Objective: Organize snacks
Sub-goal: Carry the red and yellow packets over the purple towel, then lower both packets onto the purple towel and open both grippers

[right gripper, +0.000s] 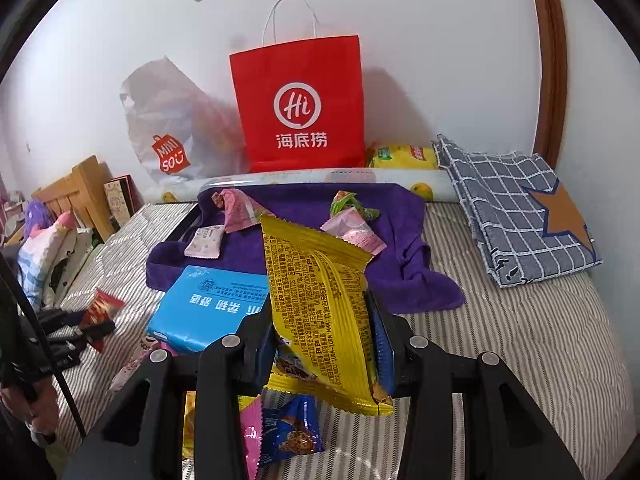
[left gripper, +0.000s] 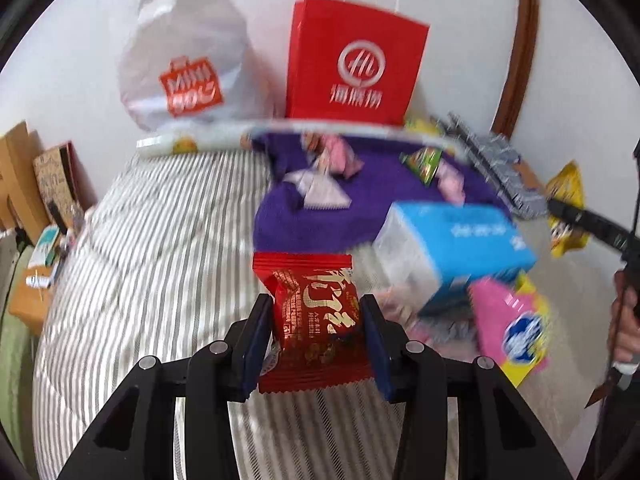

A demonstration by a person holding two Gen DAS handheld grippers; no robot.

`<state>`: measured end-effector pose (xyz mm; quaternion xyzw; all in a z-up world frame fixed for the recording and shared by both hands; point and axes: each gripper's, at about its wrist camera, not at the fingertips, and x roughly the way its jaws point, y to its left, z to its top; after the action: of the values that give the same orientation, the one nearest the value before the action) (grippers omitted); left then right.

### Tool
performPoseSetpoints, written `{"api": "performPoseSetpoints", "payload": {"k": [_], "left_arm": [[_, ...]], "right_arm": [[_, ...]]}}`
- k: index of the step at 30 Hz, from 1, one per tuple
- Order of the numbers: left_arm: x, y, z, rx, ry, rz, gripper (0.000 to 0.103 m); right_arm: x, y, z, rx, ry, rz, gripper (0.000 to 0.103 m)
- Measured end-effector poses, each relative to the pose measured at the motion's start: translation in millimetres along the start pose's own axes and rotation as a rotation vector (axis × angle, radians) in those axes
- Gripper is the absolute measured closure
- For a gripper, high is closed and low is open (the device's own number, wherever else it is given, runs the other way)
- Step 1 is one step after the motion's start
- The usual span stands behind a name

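My left gripper (left gripper: 314, 300) is shut on a red snack packet (left gripper: 316, 332), held upright above the striped bed. In the right wrist view that red packet (right gripper: 102, 306) shows at the far left. My right gripper (right gripper: 318, 308) is shut on a long yellow snack packet (right gripper: 316, 280), which stands up between its pads. A purple towel (right gripper: 400, 248) lies ahead with pink packets (right gripper: 236, 210) and a green one (right gripper: 350, 202) on it. A blue box (right gripper: 208, 308) lies at the towel's near edge.
A red paper bag (right gripper: 304, 108) and a white plastic bag (right gripper: 168, 132) stand against the wall. A folded blue checked cloth (right gripper: 516, 204) lies at the right. A blue and pink packet (right gripper: 288, 432) lies under my right gripper. A person's hand (right gripper: 36, 412) is at the lower left.
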<state>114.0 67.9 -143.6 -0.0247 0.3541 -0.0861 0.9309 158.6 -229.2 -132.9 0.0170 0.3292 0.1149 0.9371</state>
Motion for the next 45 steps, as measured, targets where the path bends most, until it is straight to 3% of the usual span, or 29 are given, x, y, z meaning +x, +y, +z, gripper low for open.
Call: {"api": "performPoseSetpoints", "payload": {"k": [10, 17, 22, 28, 37, 42, 45], "left_arm": [[7.0, -36.6, 41.2, -0.002, -0.056, -0.126, 0.061], [24.3, -58.8, 63.7, 0.008, -0.048, -0.138, 0.061], [36.7, -61.7, 81.7, 0.0, -0.051, -0.11, 0.061], [59.0, -49.5, 107.1, -0.02, -0.081, -0.016, 0.061], [98.1, -22.8, 129.0, -0.114, -0.062, -0.043, 0.061], [115.9, -14.3, 120.7, -0.106, -0.061, 0.005, 0.061], [124.1, -11.3, 113.3, -0.082, -0.048, 0.045, 0.061]], "right_arm": [[2.0, -10.3, 4.9, 0.003, -0.008, -0.005, 0.063], [10.2, -12.6, 19.8, 0.001, -0.021, -0.006, 0.063], [20.3, -15.3, 38.3, 0.019, -0.038, 0.011, 0.063], [34.6, -16.5, 66.2, 0.03, -0.061, 0.017, 0.063], [78.2, -10.4, 104.6, -0.003, -0.054, 0.038, 0.063], [117.9, -15.2, 92.4, 0.008, -0.012, 0.055, 0.063], [138.3, -23.7, 71.9, 0.022, 0.065, 0.052, 0.063]]}}
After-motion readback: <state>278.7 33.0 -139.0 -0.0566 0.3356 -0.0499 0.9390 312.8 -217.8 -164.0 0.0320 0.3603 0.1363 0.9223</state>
